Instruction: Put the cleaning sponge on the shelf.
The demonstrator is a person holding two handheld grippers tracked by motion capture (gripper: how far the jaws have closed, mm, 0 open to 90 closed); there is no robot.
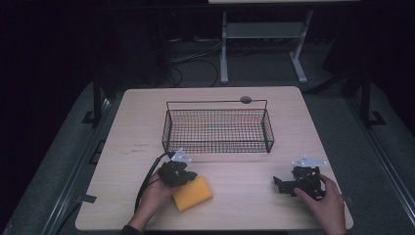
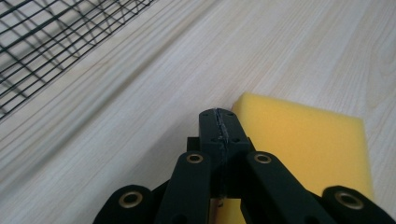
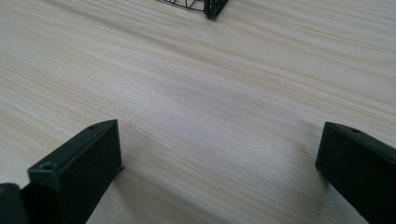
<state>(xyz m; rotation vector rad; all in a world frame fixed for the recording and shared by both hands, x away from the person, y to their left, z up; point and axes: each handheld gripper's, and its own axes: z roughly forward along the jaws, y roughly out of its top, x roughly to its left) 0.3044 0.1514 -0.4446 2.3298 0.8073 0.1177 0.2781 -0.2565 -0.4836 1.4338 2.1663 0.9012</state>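
Note:
A yellow sponge (image 1: 193,194) lies flat on the wooden table (image 1: 235,161) near its front edge. My left gripper (image 1: 177,172) hovers at the sponge's far left corner, held by a hand. In the left gripper view its two black jaws are pressed together at the tips (image 2: 220,122), nothing between them, with the sponge (image 2: 308,140) just to their right. My right gripper (image 1: 299,180) rests on the table at the front right. In the right gripper view its jaws stand wide apart over bare wood (image 3: 219,140), the left fingertip (image 3: 81,161) low in the picture.
A black wire basket (image 1: 218,128) stands in the middle of the table, beyond both grippers; its mesh (image 2: 42,42) shows upper left in the left gripper view, and a corner (image 3: 212,7) at the top of the right gripper view. A white table frame (image 1: 264,34) stands behind.

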